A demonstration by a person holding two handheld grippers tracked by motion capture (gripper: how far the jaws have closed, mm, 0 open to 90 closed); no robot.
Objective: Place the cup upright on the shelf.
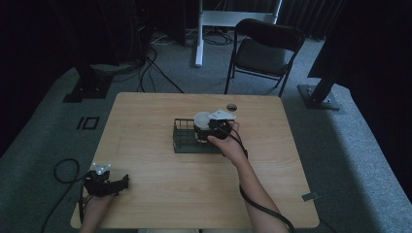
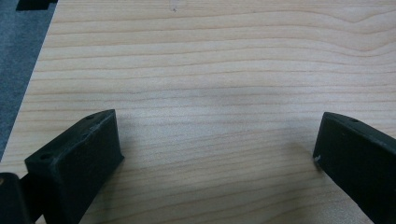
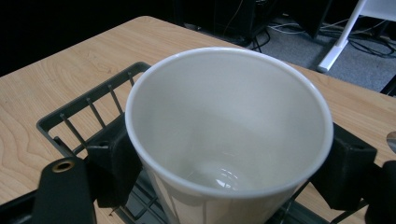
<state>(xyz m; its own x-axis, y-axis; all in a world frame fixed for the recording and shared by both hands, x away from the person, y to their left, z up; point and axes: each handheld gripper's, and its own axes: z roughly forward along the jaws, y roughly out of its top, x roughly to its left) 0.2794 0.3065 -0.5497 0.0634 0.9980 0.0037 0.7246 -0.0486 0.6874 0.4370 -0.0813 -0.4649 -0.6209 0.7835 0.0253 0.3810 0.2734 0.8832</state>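
Note:
A white cup (image 3: 224, 135), upright and empty, is gripped between my right gripper's black jaws, one on each side of its wall. It hangs over the dark wire rack (image 3: 88, 112). From above, the right gripper (image 1: 214, 130) holds the cup (image 1: 202, 120) at the right end of the rack (image 1: 183, 137) near the table's middle. My left gripper (image 1: 116, 185) rests at the table's near left corner, its jaws spread wide over bare wood (image 2: 215, 116) with nothing between them.
The wooden table (image 1: 145, 165) stands on grey carpet. A small round hole (image 1: 231, 107) sits behind the rack. A black folding chair (image 1: 265, 51) and a white desk leg (image 1: 198, 34) stand beyond the far edge. Cables trail off the left.

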